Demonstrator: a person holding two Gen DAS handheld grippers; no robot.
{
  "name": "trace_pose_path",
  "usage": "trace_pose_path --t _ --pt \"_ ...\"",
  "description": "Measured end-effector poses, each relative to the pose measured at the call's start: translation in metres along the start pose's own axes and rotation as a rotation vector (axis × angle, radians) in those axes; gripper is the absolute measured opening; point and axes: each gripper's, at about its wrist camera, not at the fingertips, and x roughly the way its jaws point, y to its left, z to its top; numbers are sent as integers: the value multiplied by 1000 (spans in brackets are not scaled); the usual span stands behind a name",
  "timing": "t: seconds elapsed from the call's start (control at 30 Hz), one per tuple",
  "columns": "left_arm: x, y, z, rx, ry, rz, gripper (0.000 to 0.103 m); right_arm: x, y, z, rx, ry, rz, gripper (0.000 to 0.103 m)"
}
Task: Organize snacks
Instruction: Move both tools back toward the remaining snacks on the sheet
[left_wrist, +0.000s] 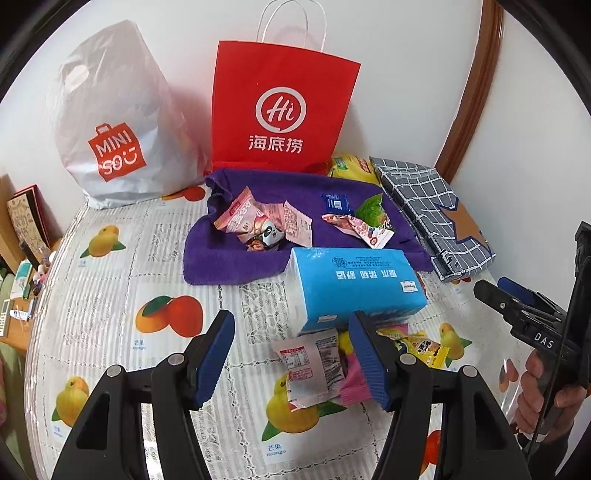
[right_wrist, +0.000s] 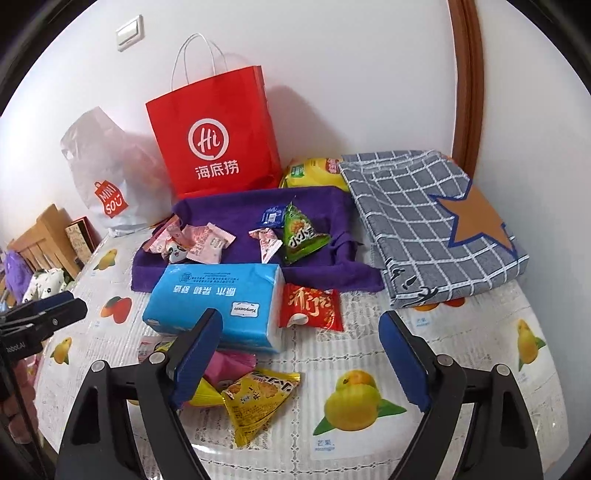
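A purple towel (left_wrist: 229, 266) (right_wrist: 236, 218) lies on the table with several snack packets on it: pink ones (left_wrist: 258, 221) (right_wrist: 192, 240), a green one (left_wrist: 373, 210) (right_wrist: 299, 236) and a small blue one (left_wrist: 336, 203) (right_wrist: 271, 214). In front of it lies a blue tissue pack (left_wrist: 354, 284) (right_wrist: 218, 299). Loose on the cloth lie a pink-white packet (left_wrist: 314, 369), a yellow packet (left_wrist: 424, 347) (right_wrist: 255, 402) and a red packet (right_wrist: 310, 306). My left gripper (left_wrist: 291, 354) is open over the pink-white packet. My right gripper (right_wrist: 299, 354) is open and empty, also visible in the left wrist view (left_wrist: 517, 302).
A red paper bag (left_wrist: 280, 107) (right_wrist: 218, 136) and a white MINISO bag (left_wrist: 110, 122) (right_wrist: 107, 177) stand against the wall. A grey checked folded cloth (left_wrist: 424, 206) (right_wrist: 417, 221) lies at right, a yellow chip bag (left_wrist: 351, 166) (right_wrist: 314, 171) behind it. The table edge curves at left.
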Motion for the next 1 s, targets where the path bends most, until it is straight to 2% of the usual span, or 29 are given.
trace_pose_path --t 1.0 --pt "36 24 -8 -22 70 -39 62 55 9 -19 -18 136 -4 84"
